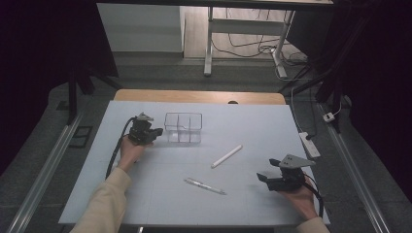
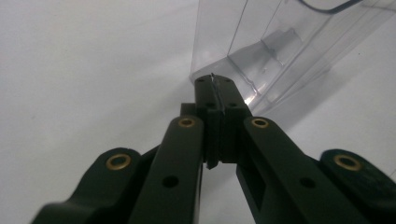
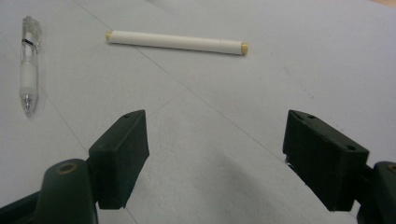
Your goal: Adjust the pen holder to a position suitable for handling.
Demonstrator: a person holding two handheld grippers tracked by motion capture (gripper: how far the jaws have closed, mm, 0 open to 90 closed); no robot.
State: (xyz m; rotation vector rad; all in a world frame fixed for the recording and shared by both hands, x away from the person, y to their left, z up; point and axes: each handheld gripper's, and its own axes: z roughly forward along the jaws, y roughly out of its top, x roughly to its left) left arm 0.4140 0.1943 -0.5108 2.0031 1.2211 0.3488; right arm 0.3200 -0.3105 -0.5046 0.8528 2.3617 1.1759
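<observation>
Black jaws of the left gripper (image 2: pixel 215 88) are pressing flat together, with a thin clear edge showing in the seam between their tips; whether that sliver belongs to the box wall cannot be told. Their tips are sitting right at the near lower corner of a clear plastic organiser box (image 2: pixel 280 46). From the high view, this left gripper (image 1: pixel 156 131) is resting on the pale sheet just beside the left wall of the box (image 1: pixel 183 127), which is standing upright and showing inner dividers, with a hand (image 1: pixel 130 149) in a beige sleeve (image 1: pixel 104 201) holding it and a cable trailing back along the forearm.

Moving outward, the right gripper (image 1: pixel 268 171) is lying low near the right front of the table (image 1: pixel 257 131), its jaws standing wide apart with nothing between them; the grey three-cornered plate is sitting on top. In its own view, the right gripper (image 3: pixel 215 158) is facing bare sheet, and beyond it a white marker (image 3: pixel 176 42) with yellowish ends is lying across, well apart from the jaws. A clear pen (image 3: pixel 28 65) with a white grip is lying off to the left. From above, the marker (image 1: pixel 227 156) and pen (image 1: pixel 204 186) are lying between the two grippers.
</observation>
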